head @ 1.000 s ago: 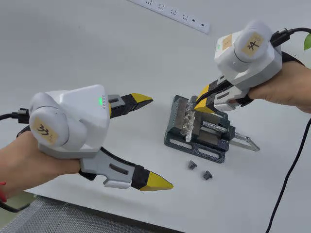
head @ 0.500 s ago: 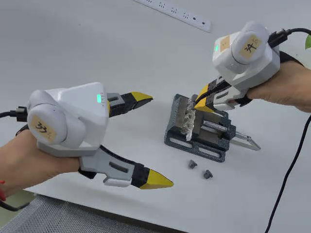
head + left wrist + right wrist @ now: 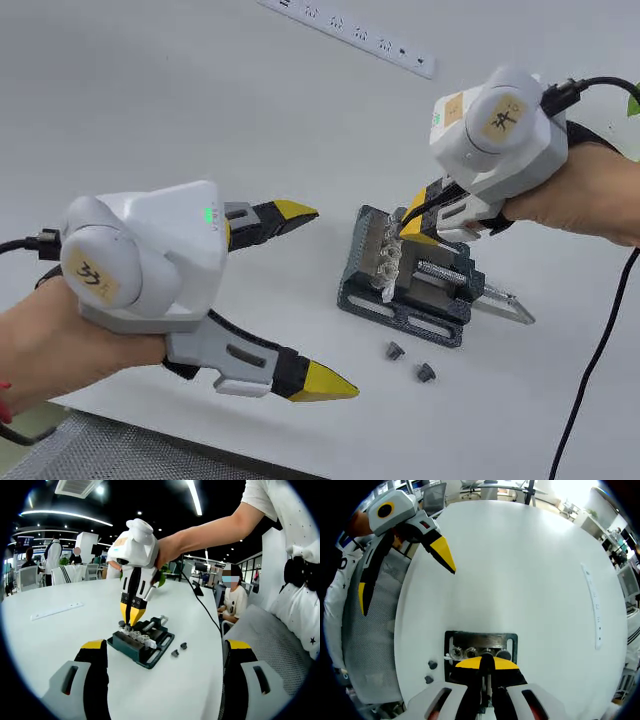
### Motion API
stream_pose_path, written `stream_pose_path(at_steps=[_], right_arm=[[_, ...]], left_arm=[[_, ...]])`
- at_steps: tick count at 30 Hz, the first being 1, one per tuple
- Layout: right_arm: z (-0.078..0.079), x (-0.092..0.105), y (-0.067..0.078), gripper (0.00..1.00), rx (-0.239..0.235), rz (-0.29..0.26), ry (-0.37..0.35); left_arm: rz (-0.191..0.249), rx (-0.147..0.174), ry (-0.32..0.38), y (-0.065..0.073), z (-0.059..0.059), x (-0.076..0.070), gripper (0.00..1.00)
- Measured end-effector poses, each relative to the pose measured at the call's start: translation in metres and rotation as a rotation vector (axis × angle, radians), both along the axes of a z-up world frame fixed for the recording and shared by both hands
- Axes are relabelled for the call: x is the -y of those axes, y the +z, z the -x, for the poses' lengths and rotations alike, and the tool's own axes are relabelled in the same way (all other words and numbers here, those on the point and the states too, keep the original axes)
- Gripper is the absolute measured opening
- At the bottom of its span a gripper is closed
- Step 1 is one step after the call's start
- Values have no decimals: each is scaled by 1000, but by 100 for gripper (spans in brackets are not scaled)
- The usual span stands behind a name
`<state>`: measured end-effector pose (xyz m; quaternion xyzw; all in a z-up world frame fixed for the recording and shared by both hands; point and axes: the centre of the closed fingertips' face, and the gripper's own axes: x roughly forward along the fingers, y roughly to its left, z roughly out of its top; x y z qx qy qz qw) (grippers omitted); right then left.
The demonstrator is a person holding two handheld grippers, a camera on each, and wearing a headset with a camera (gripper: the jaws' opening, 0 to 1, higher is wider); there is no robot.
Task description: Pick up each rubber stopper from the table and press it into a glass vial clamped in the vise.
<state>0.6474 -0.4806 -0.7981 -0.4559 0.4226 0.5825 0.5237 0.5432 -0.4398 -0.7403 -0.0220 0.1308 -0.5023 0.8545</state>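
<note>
A dark grey vise [image 3: 405,290] is placed flat on the white table [image 3: 180,110]. A short row of clear glass vials [image 3: 388,258] is clamped in it, upright and close together. Two small dark grey rubber stoppers [image 3: 394,350] are seen on the table near the vise, close to each other but not touching.

The table [image 3: 200,100] had a smooth, matt white top, and the vise [image 3: 395,308] looked like dark grey metal with a dull painted finish, its screw [image 3: 440,270] bare bright steel. The vials [image 3: 388,262] were clear, glossy glass, the loose stoppers [image 3: 394,351] matt dark rubber. The left gripper [image 3: 335,298] and right gripper [image 3: 405,230] had smooth, faintly shiny white plastic housings and matt yellow tips.
</note>
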Motion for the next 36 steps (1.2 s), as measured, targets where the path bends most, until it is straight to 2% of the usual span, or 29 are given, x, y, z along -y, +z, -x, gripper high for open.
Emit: stream_pose_path(at_steps=[12, 23, 28, 32, 36], right_arm=[[3, -1, -2, 1, -9, 46, 28], [5, -1, -2, 0, -24, 49, 28], [4, -2, -3, 0, -22, 68, 53], [5, -2, -5, 0, 6, 75, 82], [2, -1, -4, 0, 0, 68, 62]], left_arm=[[1, 3, -3, 1, -1, 1, 96], [-3, 0, -3, 1, 0, 1, 96], [-1, -2, -2, 1, -1, 1, 95], [-5, 1, -5, 2, -2, 3, 95], [-10, 3, -14, 3, -2, 6, 95]])
